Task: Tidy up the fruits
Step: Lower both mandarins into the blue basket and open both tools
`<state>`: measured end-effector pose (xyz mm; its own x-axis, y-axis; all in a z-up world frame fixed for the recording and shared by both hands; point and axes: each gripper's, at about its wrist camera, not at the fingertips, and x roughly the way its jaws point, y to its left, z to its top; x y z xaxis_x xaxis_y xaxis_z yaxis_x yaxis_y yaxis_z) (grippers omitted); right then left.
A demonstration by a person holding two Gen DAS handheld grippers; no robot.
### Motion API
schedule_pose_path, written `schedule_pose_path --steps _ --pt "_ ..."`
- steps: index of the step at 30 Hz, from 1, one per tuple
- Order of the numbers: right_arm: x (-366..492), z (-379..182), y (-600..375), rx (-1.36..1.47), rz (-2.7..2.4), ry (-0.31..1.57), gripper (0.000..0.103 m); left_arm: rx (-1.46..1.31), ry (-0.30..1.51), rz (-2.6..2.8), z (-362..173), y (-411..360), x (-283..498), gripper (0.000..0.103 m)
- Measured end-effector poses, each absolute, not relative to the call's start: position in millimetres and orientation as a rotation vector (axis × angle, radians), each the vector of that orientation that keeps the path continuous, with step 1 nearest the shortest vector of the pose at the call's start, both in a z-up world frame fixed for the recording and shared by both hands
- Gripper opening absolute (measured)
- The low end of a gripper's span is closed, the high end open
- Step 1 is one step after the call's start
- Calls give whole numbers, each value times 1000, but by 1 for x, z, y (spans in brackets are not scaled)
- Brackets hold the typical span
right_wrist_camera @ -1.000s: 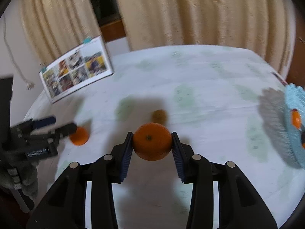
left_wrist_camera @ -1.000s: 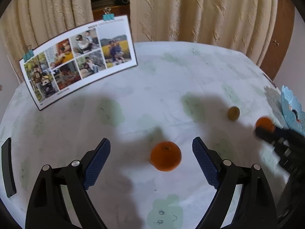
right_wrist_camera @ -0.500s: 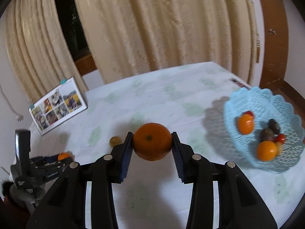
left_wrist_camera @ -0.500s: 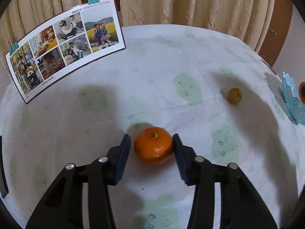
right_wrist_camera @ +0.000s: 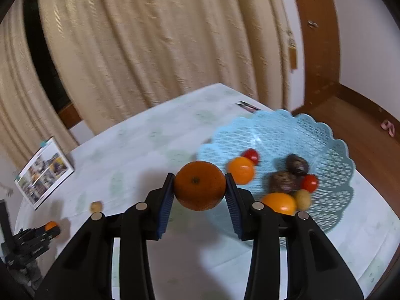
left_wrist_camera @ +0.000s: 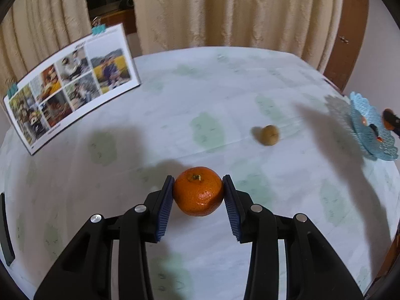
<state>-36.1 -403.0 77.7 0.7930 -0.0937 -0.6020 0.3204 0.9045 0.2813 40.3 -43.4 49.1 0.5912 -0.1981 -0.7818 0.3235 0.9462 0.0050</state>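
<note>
Two oranges sit clamped in two grippers at a round table [left_wrist_camera: 225, 95] covered in a pale, green-spotted cloth. One orange [left_wrist_camera: 198, 191] is pinched between the blue pads of the left gripper [left_wrist_camera: 198, 192], stem up, low over the cloth on the near side of the table. A second orange [right_wrist_camera: 199, 185] is gripped by the right gripper [right_wrist_camera: 200, 187] and held just beside the near-left rim of a light blue lattice basket [right_wrist_camera: 312, 135], which stands at the table's right edge. Inside the basket lie two yellow-orange fruits [right_wrist_camera: 241, 170], two small red ones [right_wrist_camera: 250, 155], two dark brown ones [right_wrist_camera: 297, 164] and a small yellowish one [right_wrist_camera: 302, 199]. A small brownish-yellow fruit [left_wrist_camera: 269, 135] rests alone on the cloth between the left gripper's orange and the basket. A photo calendar [left_wrist_camera: 72, 82] held with teal clips stands at the table's far left, in front of cream curtains [left_wrist_camera: 225, 10].
</note>
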Motion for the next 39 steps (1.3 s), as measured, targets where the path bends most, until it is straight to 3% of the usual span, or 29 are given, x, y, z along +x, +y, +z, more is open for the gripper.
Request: schedule_pose_path --steps 9,12,13,25,39 --pt "-25 47 -436 445 -266 696 43 180 841 -391 71 -90 28 40" --pt "-35 50 -444 476 -267 660 59 189 828 -423 78 -107 24 40" --pt "-39 53 -447 482 -273 640 59 189 826 -441 80 -115 22 40" --pt "-117 76 -475 486 -414 460 60 253 778 -659 99 -229 1 40" --pt "-160 61 -487 480 -451 439 63 314 767 -795 87 -350 -1 40"
